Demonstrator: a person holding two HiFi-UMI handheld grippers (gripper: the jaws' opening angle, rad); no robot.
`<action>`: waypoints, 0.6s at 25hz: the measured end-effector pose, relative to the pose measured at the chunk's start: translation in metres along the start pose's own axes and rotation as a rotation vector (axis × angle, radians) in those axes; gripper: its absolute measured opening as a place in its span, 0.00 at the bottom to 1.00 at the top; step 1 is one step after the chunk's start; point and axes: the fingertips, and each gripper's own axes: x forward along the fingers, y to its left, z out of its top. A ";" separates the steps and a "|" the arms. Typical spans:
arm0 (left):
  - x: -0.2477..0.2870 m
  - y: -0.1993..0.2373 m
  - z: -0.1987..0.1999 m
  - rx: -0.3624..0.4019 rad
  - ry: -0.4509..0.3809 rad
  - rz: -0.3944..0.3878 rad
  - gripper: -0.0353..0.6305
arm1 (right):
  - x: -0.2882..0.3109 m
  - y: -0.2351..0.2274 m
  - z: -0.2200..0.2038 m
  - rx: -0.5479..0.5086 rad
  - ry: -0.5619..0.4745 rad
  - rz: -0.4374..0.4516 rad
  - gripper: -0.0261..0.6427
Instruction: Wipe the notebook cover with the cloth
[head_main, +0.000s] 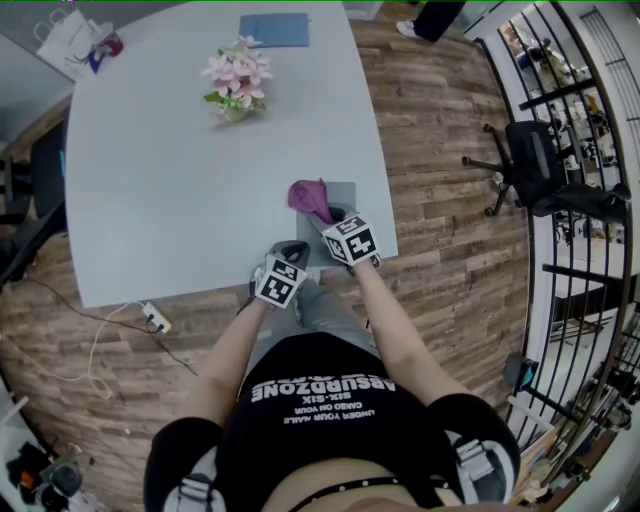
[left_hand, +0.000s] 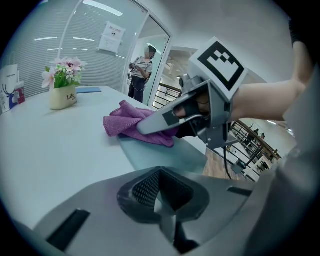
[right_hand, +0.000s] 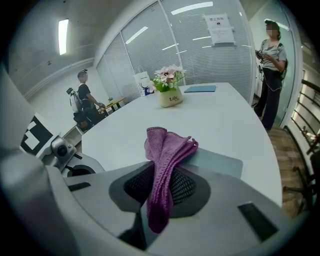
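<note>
Notebook (head_main: 346, 194) first: it lies flat at the table (head_main: 180, 190) edge nearest you, a grey-blue cover with the purple cloth (head_main: 308, 197) bunched on its far left part. Your right gripper (head_main: 336, 217) stands over the notebook with its jaws clamped on the cloth. In the right gripper view the cloth (right_hand: 167, 150) runs as a narrow folded strip between the jaws and fans out onto the cover (right_hand: 222, 162) beyond them. Your left gripper (head_main: 290, 250) sits just beside the notebook's near left corner, jaws together with nothing between them. I can't tell whether it touches the cover.

To wipe well, lower the right gripper so the loose fan of cloth lies flat on the cover rather than dragging as a rope. Draw it in long strokes toward the notebook's bare right side. A light notebook so near the edge will likely slide, so set the left gripper's closed jaws on the near left corner and press down before you stroke. Keep the hard jaw tips off the cover, with only cloth in contact.
</note>
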 end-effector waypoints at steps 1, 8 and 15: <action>0.000 0.000 0.000 0.000 0.000 0.001 0.07 | -0.002 -0.003 -0.001 0.009 -0.001 -0.008 0.16; 0.000 0.000 0.000 -0.001 0.000 0.009 0.07 | -0.017 -0.025 -0.008 0.040 -0.003 -0.054 0.16; 0.000 -0.001 0.000 -0.002 0.003 0.018 0.07 | -0.033 -0.046 -0.017 0.068 -0.012 -0.100 0.17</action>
